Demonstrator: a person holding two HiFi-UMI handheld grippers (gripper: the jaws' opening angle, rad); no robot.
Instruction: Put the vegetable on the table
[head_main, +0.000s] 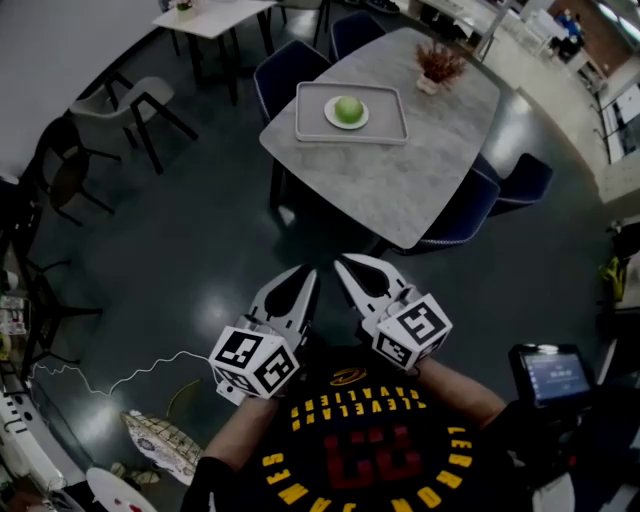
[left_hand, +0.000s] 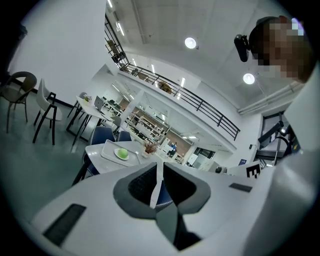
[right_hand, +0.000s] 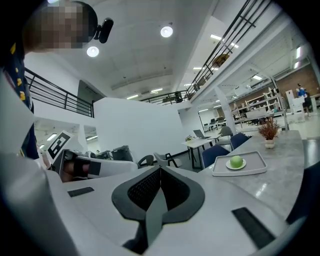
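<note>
Left gripper (head_main: 304, 278) and right gripper (head_main: 344, 266) have jaws together, empty, side by side at chest, well apart from vegetable (head_main: 347, 109) on tray (head_main: 312, 127).

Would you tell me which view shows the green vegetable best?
The head view: the green vegetable sits unobstructed on its plate in the tray. Both gripper views show it distant and side-on.

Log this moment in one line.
round green vegetable: on white plate in grey tray | left gripper: shut | right gripper: shut
</note>
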